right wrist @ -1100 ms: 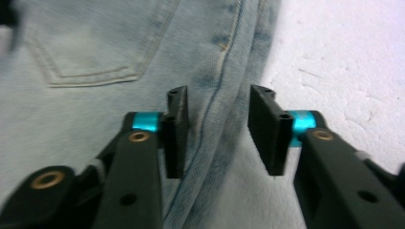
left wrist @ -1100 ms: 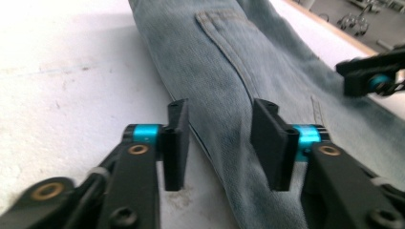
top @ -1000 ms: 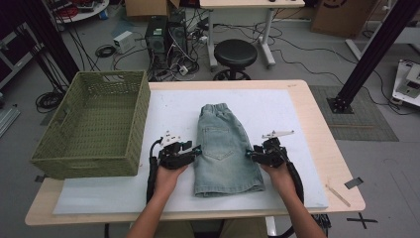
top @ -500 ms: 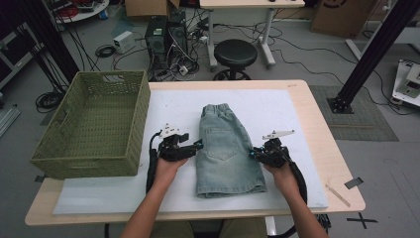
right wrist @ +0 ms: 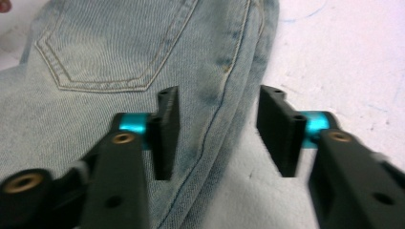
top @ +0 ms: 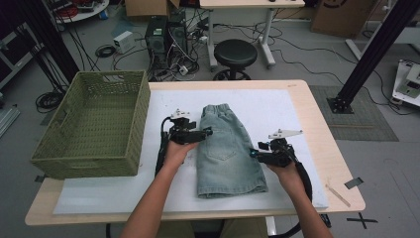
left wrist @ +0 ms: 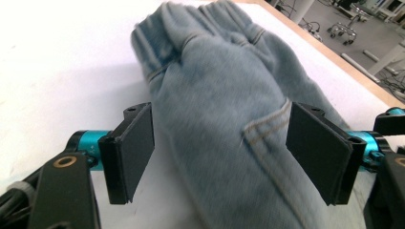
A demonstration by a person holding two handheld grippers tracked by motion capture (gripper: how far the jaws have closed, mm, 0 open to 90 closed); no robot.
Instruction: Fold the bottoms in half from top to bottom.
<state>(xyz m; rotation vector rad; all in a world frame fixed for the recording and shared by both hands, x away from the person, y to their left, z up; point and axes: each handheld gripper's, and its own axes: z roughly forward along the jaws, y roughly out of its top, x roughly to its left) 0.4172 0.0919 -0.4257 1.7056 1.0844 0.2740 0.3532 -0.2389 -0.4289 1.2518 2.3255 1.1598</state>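
Folded light-blue denim shorts (top: 227, 148) lie flat mid-table on the white cloth mat (top: 277, 106), waistband at the far end, hems toward the person. Left gripper (top: 207, 133) has moved up along the shorts' left edge from its spot a second ago and now sits near the waistband end. Its jaws have just been opening and stand wide apart; in the left gripper view denim (left wrist: 224, 119) lies between the pads but neither presses on it. Right gripper (top: 253, 153) is at the right edge, in about the same place as before; its jaws have also just been opening and straddle the side seam (right wrist: 224, 81) without pinching. So both have let go. Likely repositioning for the next fold or for a lift. Green woven basket (top: 94, 124) stands at the table's left, nothing in it.
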